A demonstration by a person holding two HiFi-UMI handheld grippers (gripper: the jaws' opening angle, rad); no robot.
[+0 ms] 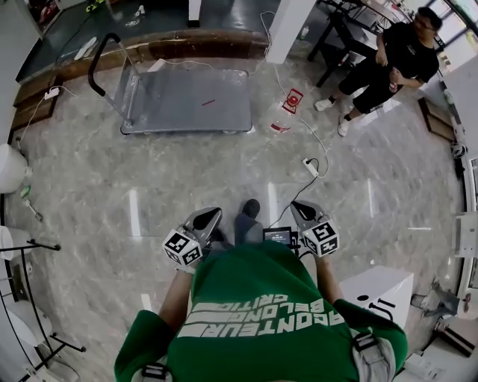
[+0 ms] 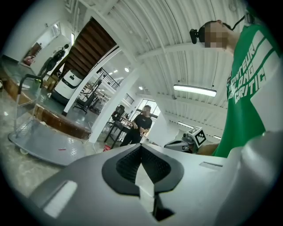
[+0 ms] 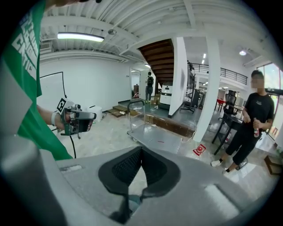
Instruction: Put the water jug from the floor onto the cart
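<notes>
I am looking down at a shiny grey floor. My left gripper (image 1: 211,215) and my right gripper (image 1: 299,207) are both low in the middle of the frame, close to my green shirt. In the left gripper view the jaws are pressed together at the tips, and nothing is between them. In the right gripper view the jaws are pressed together too, and they hold nothing.

The cart (image 1: 187,101) is in the upper left part of the frame. It is flat and grey, with a black handle (image 1: 95,66) at its left end. There is no jug on its flat top.

I think the water jug (image 1: 286,107) is the clear thing with the red label. It is on the floor just to the right of the cart, near the white pillar (image 1: 287,22). It is small in the picture, so I am not fully sure. It is well apart from both grippers.

A person in black (image 1: 396,63) is in the upper right corner, near the jug. A white plug block (image 1: 310,165) with its cable lies on the floor between me and the jug.

So I think the job has hardly begun. Nothing is picked up yet. I must get to the jug, open the jaws, grab it, lift it and set it on the cart. I should watch out for the cable on the way.
</notes>
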